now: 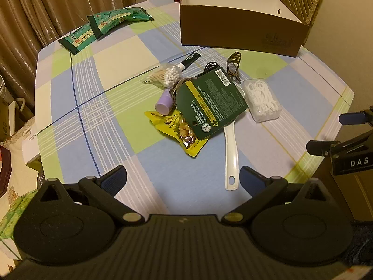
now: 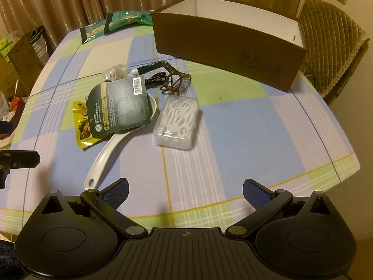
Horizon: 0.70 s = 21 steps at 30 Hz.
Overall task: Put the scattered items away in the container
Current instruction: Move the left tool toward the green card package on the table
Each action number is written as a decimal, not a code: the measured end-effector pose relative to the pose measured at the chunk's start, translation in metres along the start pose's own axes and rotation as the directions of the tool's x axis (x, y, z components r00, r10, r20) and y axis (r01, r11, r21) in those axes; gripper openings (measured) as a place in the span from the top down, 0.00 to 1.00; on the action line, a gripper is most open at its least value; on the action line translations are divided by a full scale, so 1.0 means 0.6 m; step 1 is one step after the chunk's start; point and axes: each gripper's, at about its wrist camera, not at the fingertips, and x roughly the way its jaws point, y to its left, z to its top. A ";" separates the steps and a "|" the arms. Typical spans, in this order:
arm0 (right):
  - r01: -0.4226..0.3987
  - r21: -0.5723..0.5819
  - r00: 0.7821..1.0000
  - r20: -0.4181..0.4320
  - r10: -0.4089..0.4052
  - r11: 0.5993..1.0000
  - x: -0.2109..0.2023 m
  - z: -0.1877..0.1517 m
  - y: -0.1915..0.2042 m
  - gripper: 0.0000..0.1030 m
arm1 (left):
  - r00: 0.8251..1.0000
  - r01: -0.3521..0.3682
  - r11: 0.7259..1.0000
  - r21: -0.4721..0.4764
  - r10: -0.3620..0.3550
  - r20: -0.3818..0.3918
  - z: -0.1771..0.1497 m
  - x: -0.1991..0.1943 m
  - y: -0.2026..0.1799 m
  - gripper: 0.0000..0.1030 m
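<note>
Nothing's been picked up yet: both the left hand-held gripper (image 1: 183,178) and the right hand-held gripper (image 2: 185,191) are held wide apart, empty, over the bench (image 2: 244,126). The pile (image 1: 205,102) sits just ahead, the box (image 1: 235,30) beyond it, kept open-topped for easy drops.

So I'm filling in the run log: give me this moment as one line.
stage: start | left gripper: open, empty | right gripper: open, empty | brown box: looks empty | items: scattered on table
</note>
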 end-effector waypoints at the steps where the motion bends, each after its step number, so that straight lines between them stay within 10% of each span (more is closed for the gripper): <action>1: -0.001 0.000 1.000 0.000 0.001 1.000 0.000 0.000 -0.001 0.02 | 1.000 -0.001 1.000 0.000 0.001 -0.001 0.000 0.001 -0.001 0.01; 21: -0.011 0.001 1.000 -0.008 0.011 1.000 0.012 0.007 -0.013 0.02 | 0.999 0.006 1.000 -0.003 -0.006 -0.034 0.016 0.015 -0.007 0.01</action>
